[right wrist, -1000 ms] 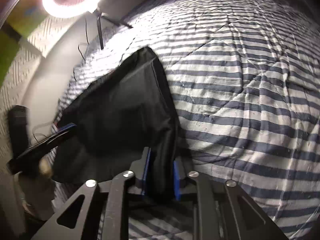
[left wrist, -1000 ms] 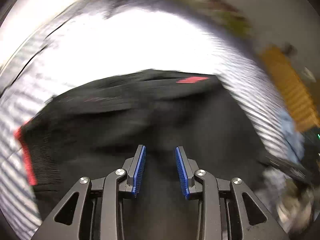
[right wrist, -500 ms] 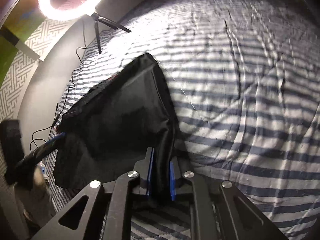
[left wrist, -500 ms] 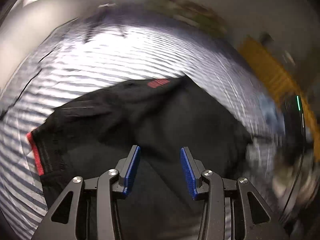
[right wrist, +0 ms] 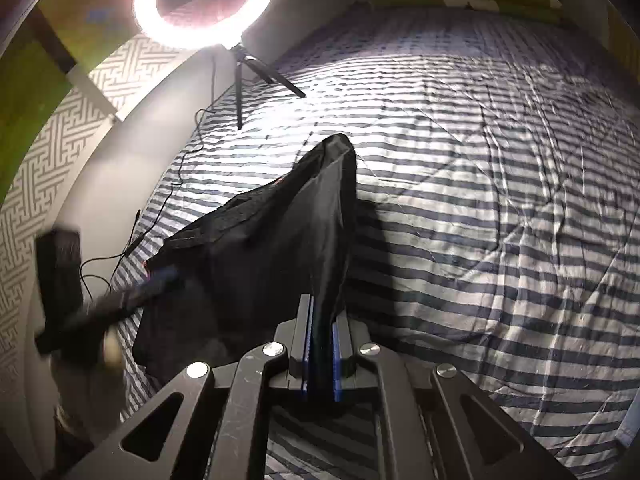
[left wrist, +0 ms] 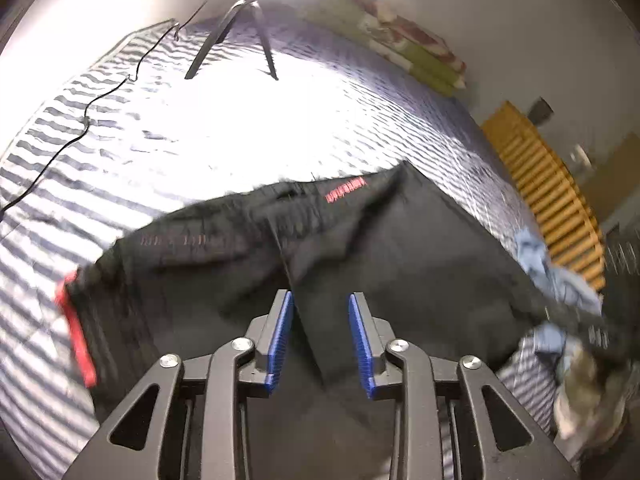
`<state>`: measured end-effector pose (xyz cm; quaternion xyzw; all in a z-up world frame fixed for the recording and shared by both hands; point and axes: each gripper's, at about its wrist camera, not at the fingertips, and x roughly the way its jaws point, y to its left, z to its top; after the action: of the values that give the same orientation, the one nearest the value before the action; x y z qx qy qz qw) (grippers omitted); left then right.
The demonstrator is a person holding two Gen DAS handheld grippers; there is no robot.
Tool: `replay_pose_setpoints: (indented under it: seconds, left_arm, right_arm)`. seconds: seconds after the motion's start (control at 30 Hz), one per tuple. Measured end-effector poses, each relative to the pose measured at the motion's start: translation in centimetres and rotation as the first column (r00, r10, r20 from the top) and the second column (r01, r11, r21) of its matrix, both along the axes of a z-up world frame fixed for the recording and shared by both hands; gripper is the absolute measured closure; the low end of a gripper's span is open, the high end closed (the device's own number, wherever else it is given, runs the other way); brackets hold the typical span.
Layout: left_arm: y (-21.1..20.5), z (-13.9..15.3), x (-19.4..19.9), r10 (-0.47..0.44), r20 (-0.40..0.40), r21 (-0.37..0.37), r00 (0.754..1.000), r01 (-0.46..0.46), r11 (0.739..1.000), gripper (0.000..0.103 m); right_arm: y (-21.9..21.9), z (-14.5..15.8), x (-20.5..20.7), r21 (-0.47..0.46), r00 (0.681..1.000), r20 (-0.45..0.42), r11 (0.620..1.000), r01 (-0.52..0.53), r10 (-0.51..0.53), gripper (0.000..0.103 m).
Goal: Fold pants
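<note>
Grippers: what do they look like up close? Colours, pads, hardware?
Both alike. Left gripper and right gripper: black angular linkage arms with triangular cut-outs, round silver bolts at the joints, two flat fingers faced with ribbed blue pads. The right's black arms look scuffed. No cables or markings visible.

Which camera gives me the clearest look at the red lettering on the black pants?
The left wrist view. The red lettering sits in plain sight near the far edge of the black pants, though blurred. In the right wrist view the pants hang as a dark fold from the right tongs, and no lettering shows.
</note>
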<state>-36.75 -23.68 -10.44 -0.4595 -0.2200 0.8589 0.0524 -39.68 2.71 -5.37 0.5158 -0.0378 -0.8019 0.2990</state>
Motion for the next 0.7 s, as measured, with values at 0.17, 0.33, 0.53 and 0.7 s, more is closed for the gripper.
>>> replay_pose_setpoints:
  seconds: [0.17,0.33,0.53,0.7]
  left_arm:
    - [1.3,-5.1,-4.2,0.012,0.131,-0.087,0.991,0.000,0.996,0.078]
    - [1.6,-2.7,-3.1,0.002,0.050,-0.040,0.999,0.000,0.999,0.078]
    - [4.6,-4.0,-7.0,-0.090,0.087,-0.098,0.992,0.099,0.990,0.078]
    - [3.8,-3.7,-7.5,-0.027,0.104,-0.119,0.994,0.040,0.992,0.086]
  right_arm:
    - [-0.5,0.0,-0.1,0.014,1.000,-0.008,1.000,-0.013,0.013,0.096]
    - [0.1,-0.1,-0.3,0.007,1.000,0.000,1.000,-0.015,0.015,0.096]
    - [0.1,0.2,0.1,-0.012,1.000,-0.004,1.000,-0.024,0.024,0.096]
    - [-0.1,0.3,0.2,-0.005,1.000,-0.007,1.000,-0.030,0.030,0.096]
